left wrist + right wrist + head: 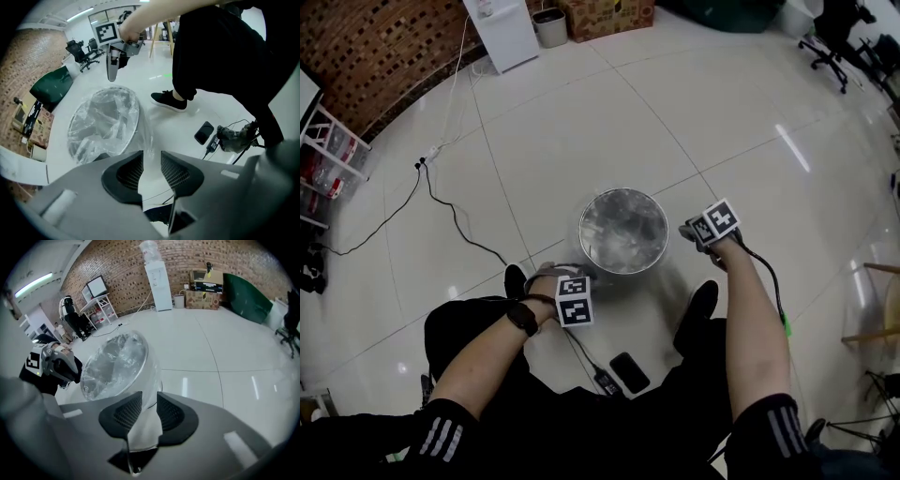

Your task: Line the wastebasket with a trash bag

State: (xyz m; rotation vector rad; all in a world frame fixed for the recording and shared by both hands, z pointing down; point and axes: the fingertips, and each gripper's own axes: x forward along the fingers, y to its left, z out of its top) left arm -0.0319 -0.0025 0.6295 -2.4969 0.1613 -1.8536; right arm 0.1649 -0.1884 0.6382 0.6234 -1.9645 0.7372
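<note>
A round wastebasket (623, 232) stands on the white floor, lined with a clear, crinkled trash bag (103, 124) whose edge is folded over the rim (115, 364). My left gripper (572, 276) is at the basket's near-left rim; its jaws (151, 157) stand apart, and a thin flap of the clear film shows in the gap with neither pad pressing on it. My right gripper (687, 230) hovers at the basket's right side, open (149, 397), with the bag-covered wall showing between its fingers. Each gripper shows in the other's view: the right (112, 70), the left (63, 366).
A black phone (630, 372) and a charger with cable (605, 380) lie on the floor by the person's shoes (703, 305). A cord (450, 220) runs left. A white water dispenser (502, 33), small bin (550, 26), cardboard box (609, 14), shelf (328, 159) and office chair (834, 37) stand farther off.
</note>
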